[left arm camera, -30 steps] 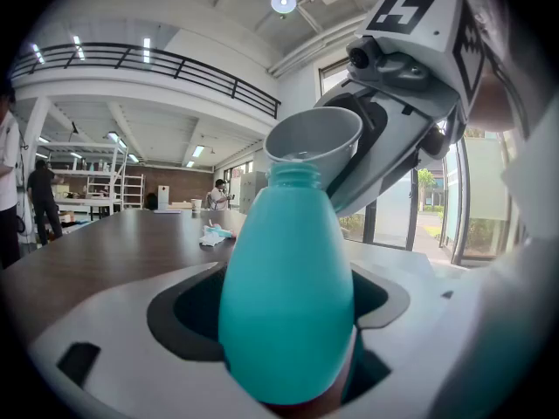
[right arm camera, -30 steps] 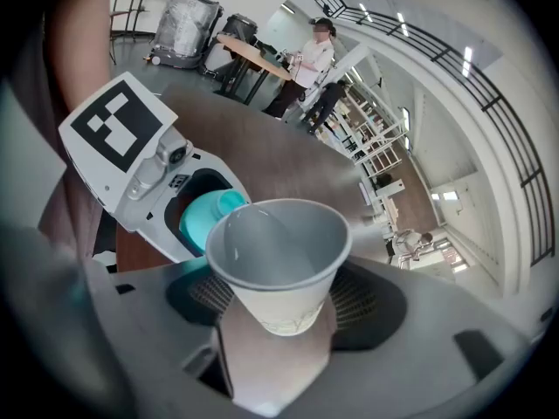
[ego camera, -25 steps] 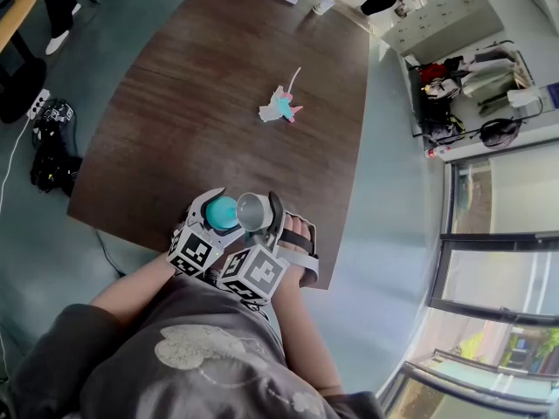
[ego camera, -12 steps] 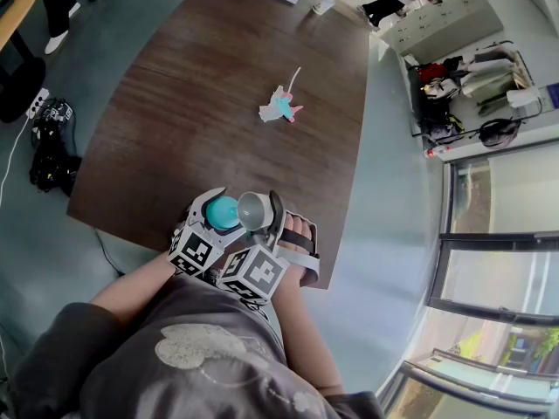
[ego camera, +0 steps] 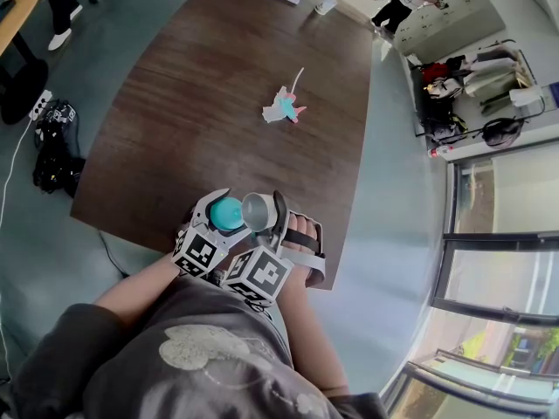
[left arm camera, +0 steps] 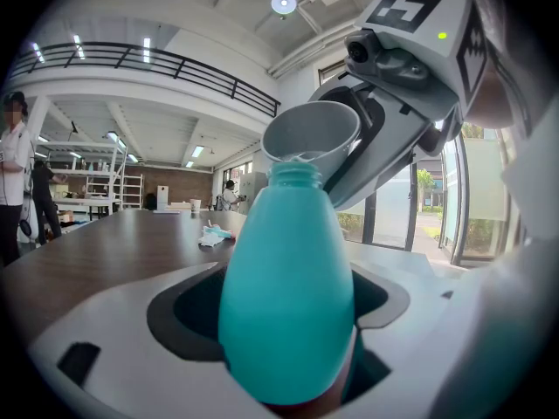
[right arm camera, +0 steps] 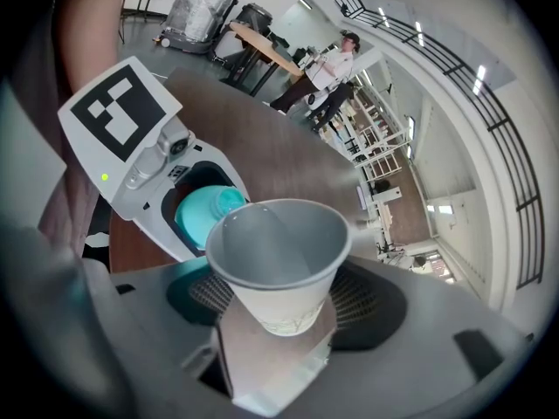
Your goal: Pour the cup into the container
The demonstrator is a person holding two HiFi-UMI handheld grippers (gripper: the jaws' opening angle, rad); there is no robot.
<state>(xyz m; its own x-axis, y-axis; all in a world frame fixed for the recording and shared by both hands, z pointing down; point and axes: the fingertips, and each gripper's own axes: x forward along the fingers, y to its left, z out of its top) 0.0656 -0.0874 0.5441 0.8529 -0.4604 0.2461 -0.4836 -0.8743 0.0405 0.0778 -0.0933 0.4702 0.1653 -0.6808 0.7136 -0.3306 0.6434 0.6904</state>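
Tilted paper cup [right arm camera: 275, 260] at the mouth of the teal bottle [left arm camera: 286, 295]
The left claw [ego camera: 218, 213] clamps the bottle, the right claw [ego camera: 269, 212] the cup, at the bottle's 3 o'clock, above the tabletop's [ego camera: 218, 103] 6 o'clock edge.

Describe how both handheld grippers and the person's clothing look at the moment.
Both the left gripper and right gripper have light grey plastic bodies with curved jaws lined dark inside. Each carries a cube with black-and-white square markers, a small camera and a green light. The person wears a grey top with a pale print.
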